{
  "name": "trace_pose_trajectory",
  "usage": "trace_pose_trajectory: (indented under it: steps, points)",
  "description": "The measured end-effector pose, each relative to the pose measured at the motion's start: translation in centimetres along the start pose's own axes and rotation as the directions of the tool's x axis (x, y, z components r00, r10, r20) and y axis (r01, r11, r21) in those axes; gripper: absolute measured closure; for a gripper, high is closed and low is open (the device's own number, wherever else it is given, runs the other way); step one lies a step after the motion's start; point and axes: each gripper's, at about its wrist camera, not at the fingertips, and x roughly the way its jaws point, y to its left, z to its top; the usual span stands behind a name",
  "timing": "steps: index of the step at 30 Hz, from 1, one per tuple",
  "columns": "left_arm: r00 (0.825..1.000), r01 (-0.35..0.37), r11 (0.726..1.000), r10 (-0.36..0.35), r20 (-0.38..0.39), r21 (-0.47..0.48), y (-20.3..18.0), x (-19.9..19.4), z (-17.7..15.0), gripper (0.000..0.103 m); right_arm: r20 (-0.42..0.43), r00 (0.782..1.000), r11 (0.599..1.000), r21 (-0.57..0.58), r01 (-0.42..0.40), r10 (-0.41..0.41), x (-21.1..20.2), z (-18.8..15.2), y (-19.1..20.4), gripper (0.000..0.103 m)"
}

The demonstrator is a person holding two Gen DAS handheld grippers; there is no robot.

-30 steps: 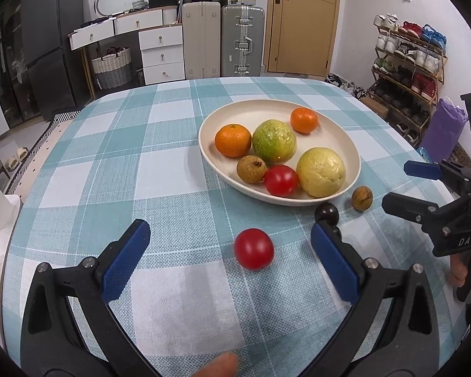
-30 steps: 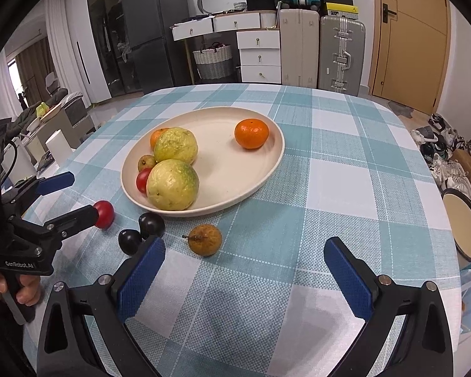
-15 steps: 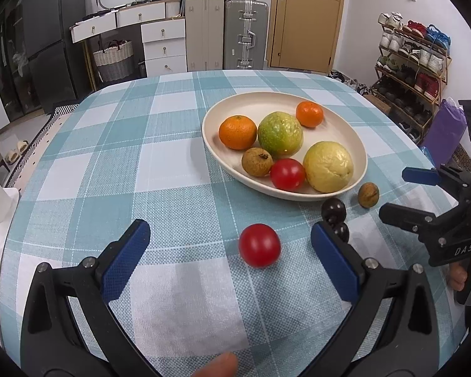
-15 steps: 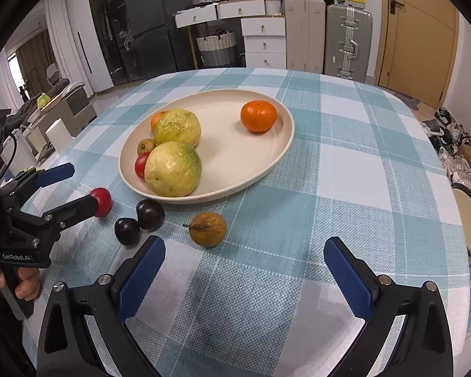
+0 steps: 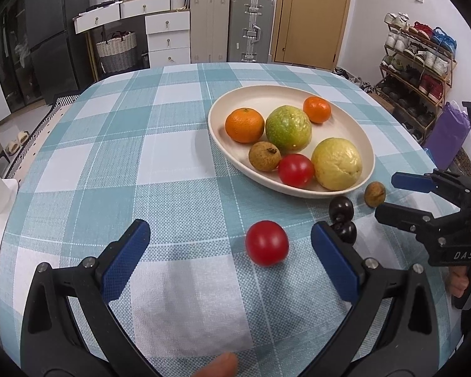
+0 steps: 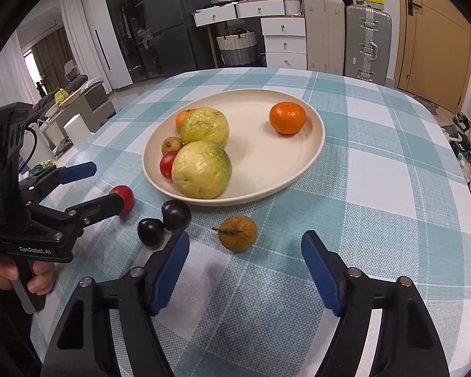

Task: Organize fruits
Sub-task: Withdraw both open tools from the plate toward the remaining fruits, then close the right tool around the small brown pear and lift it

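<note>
A cream plate (image 5: 345, 116) (image 6: 267, 163) on the checked tablecloth holds two oranges, two large yellow-green fruits, a red tomato and a brown fruit. Loose in front of it lie a red tomato (image 5: 267, 242) (image 6: 125, 199), two dark plums (image 5: 340, 207) (image 6: 175, 214) and a small brown fruit (image 5: 374, 193) (image 6: 238, 233). My left gripper (image 5: 229, 235) (image 6: 105, 183) is open, the loose tomato lying between its fingers nearer the right one, untouched. My right gripper (image 6: 245, 242) (image 5: 391, 196) is closing; the brown fruit sits just beyond its tips, and the pads are clear of it.
The two plums lie close to my right gripper's left finger (image 6: 169, 267). Beyond the round table stand suitcases (image 5: 251, 28), white drawers (image 5: 168, 36) and a shoe rack (image 5: 417, 59). A hand (image 6: 31, 276) holds the left gripper's handle.
My right gripper's jaws have narrowed from wide open towards the small brown fruit. Both hands have stayed nearly in place, and the fruits have not moved.
</note>
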Motion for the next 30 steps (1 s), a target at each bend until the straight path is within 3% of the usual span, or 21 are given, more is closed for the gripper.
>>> trace_pose_trajectory:
  steps: [5, 22, 30]
  points:
    - [1.0, 0.008, 1.0, -0.008, -0.006, -0.01, 0.26, 0.19, 0.02, 0.001, -0.001, 0.999, 0.999, -0.013, -0.034, 0.034, 0.12, 0.14, 0.36, 0.032]
    - [1.0, 0.014, 1.0, -0.015, -0.012, -0.021, 0.5, 0.35, 0.03, 0.001, -0.009, 1.0, 0.999, -0.028, -0.02, 0.019, 0.51, 0.21, 0.75, 0.069]
    - [1.0, 0.018, 1.0, -0.018, -0.019, -0.022, 0.44, 0.46, -0.06, 0.001, -0.004, 1.0, 0.999, -0.037, -0.009, 0.009, 0.45, 0.12, 0.77, 0.073]
